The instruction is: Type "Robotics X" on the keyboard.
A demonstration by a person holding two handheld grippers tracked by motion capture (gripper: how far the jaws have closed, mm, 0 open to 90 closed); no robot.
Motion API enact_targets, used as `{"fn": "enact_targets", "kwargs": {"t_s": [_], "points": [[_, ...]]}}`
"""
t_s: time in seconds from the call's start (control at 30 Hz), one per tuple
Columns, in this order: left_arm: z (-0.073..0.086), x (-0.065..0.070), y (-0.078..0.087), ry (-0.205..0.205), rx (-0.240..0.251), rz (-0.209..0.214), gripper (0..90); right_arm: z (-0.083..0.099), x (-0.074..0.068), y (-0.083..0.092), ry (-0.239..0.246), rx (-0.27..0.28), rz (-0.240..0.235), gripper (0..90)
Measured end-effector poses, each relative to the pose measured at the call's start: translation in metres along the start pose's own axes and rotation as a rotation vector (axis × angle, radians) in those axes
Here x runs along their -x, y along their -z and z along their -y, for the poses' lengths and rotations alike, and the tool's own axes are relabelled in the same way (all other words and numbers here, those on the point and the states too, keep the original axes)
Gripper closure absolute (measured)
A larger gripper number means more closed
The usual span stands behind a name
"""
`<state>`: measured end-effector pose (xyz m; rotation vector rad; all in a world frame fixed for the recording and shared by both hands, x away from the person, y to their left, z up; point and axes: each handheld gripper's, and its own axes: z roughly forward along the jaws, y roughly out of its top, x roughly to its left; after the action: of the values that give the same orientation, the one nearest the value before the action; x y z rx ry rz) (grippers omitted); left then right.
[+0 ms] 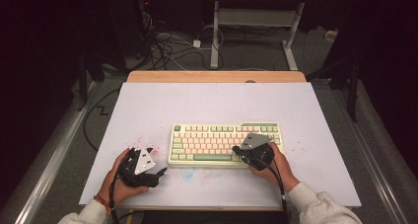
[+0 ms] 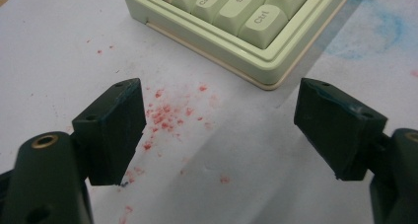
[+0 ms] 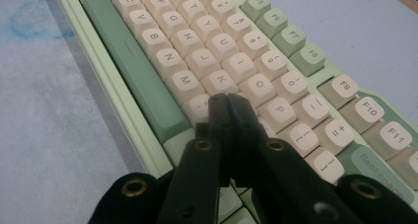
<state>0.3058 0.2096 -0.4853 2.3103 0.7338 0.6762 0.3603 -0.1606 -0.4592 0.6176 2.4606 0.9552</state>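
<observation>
A pale green keyboard [image 1: 224,144] with cream keys lies in the middle of the white table. My right gripper [image 1: 237,150] is shut with nothing between its jaws, and its tips rest over the cream keys near the comma key [image 3: 199,105] in the right gripper view, where the right gripper [image 3: 227,99] points along the rows. My left gripper [image 1: 161,172] lies on the table to the left of the keyboard, held in a hand. In the left gripper view its jaws stand wide apart, the left gripper [image 2: 219,108] is open, and the keyboard's Ctrl corner [image 2: 260,18] lies just ahead.
The white table sheet [image 1: 217,105] has red specks [image 2: 165,115] by the left gripper and a blue smear [image 2: 374,29] in front of the keyboard. A wooden edge [image 1: 217,76] runs along the far side. Cables and desk legs stand on the floor beyond.
</observation>
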Motion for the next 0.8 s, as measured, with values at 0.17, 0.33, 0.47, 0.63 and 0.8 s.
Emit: {"fn": "enact_targets", "kwargs": {"t_s": [0.17,0.33,0.47,0.63,0.8], "points": [[0.000,0.000,0.000,-0.001,-0.001,0.001,19.2,0.000,0.000,0.000,-0.006,0.003,0.004,90.0],[0.000,0.000,0.000,0.000,-0.001,-0.002,19.3,0.001,-0.001,-0.001,-0.007,0.007,0.007,90.0],[0.000,0.001,0.000,-0.004,-0.005,0.000,19.3,0.003,-0.001,-0.003,0.002,-0.002,0.008,90.0],[0.000,0.000,0.000,-0.001,-0.002,0.000,19.4,0.002,-0.001,-0.001,-0.009,0.003,0.008,90.0],[0.000,0.000,0.000,-0.001,-0.003,0.001,19.5,-0.001,0.001,0.007,-0.017,0.036,0.011,90.0]]}}
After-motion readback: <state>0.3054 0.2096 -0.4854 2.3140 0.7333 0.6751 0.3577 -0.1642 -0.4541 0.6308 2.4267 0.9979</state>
